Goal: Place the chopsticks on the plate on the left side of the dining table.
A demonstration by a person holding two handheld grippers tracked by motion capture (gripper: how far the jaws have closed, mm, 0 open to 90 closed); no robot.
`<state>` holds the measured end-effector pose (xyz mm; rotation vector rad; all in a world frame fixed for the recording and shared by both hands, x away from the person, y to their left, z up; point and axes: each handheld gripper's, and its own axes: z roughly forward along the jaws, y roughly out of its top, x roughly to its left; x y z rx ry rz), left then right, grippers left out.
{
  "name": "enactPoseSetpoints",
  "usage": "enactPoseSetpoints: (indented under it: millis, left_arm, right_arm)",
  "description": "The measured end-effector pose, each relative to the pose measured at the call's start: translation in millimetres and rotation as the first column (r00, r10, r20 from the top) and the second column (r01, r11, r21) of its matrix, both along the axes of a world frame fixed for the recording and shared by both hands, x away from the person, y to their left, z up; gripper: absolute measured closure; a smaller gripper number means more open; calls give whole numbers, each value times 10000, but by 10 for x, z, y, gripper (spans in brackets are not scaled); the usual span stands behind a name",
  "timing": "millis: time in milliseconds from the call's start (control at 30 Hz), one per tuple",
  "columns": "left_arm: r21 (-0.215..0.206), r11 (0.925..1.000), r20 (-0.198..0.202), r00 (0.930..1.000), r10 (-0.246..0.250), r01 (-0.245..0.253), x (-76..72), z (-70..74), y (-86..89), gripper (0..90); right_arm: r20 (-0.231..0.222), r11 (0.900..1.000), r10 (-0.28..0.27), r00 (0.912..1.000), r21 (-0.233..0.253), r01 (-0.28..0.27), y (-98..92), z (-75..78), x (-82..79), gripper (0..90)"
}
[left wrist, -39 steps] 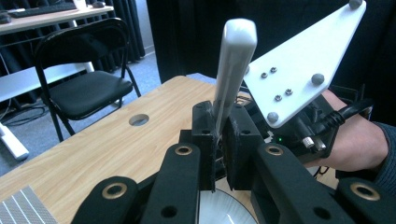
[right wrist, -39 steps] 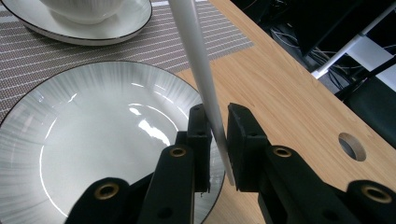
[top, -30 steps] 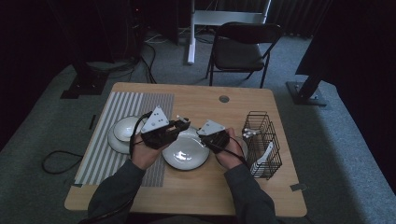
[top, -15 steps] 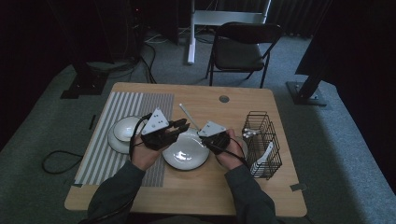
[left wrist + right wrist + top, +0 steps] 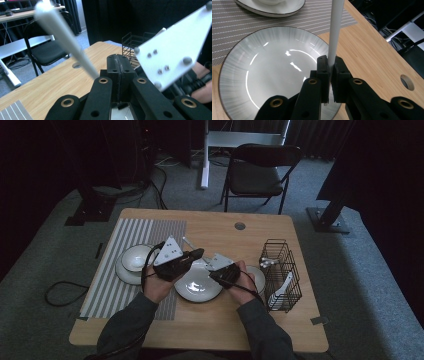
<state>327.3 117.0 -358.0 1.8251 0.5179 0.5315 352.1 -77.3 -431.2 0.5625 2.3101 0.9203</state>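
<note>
Right gripper (image 5: 331, 65) clamps a thin white stick (image 5: 335, 30) between its jaws, above the far rim of the grey plate (image 5: 262, 70). Left gripper (image 5: 120, 65), just beside it over the plate (image 5: 197, 282), has its jaws pressed together; the same white stick (image 5: 62, 37) slants up past them, but whether they grip it I cannot tell. Farther left, a bowl (image 5: 136, 258) sits on a saucer on the striped mat (image 5: 112, 280). At the right stands a wire basket (image 5: 281, 272).
</note>
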Motion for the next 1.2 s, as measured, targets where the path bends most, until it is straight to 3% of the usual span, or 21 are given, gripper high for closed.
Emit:
enactPoseSetpoints:
  millis: [133, 567, 900, 1200]
  left_arm:
    - [-4, 10000, 66, 9999, 86, -86, 3, 7, 3, 900]
    - [29, 9929, 1, 9929, 1190, -1190, 85, -93, 228, 900]
    - [159, 9814, -78, 9815, 1913, -1912, 131, -212, 404, 900]
    - [169, 9740, -415, 9731, 2264, -2259, 153, -331, 539, 872]
  right_arm:
    - [-9, 9999, 159, 9999, -55, -159, 46, -10, -25, 858]
    - [293, 9958, 904, 9955, 105, -907, 85, 31, -124, 859]
    - [331, 9844, 1743, 9841, 172, -1749, 108, 53, -177, 861]
    - [146, 9785, 2053, 9786, 177, -2056, 155, 65, -181, 861]
